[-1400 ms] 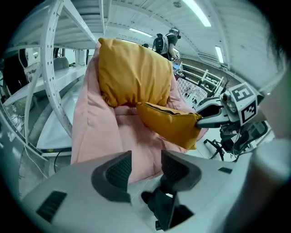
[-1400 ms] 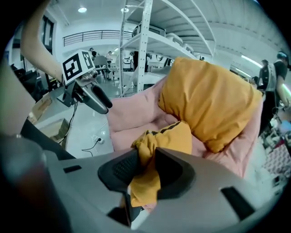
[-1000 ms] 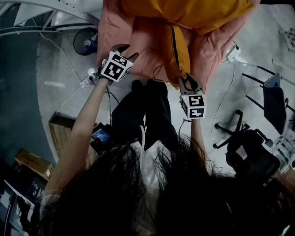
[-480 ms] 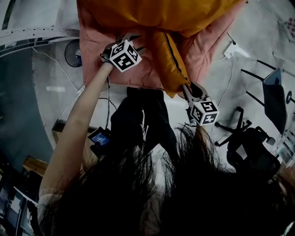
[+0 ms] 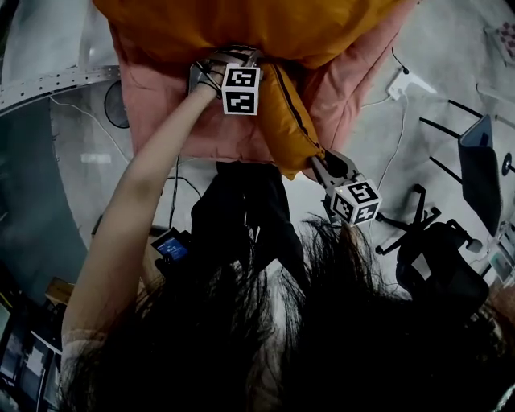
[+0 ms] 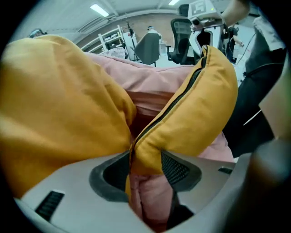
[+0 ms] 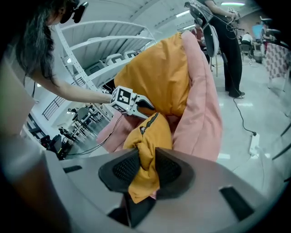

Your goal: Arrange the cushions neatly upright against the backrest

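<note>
The right gripper (image 7: 146,169) was clenched on a corner of the orange cushion (image 7: 159,77); the left gripper (image 6: 144,169) stood released, jaws astride its zipper edge

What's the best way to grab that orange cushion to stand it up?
Pinch a corner of the orange cushion along its zippered edge, coming from the front. The middle bulges too thick; corners taper thin, as the right gripper shows, clamped on one.

Pink padded sofa (image 5: 181,113) sat on the grey floor (image 5: 451,72) with a big orange cushion (image 5: 241,24) and a smaller zippered orange cushion (image 5: 294,129) on it, plus a white power strip (image 5: 400,83) on the floor.
</note>
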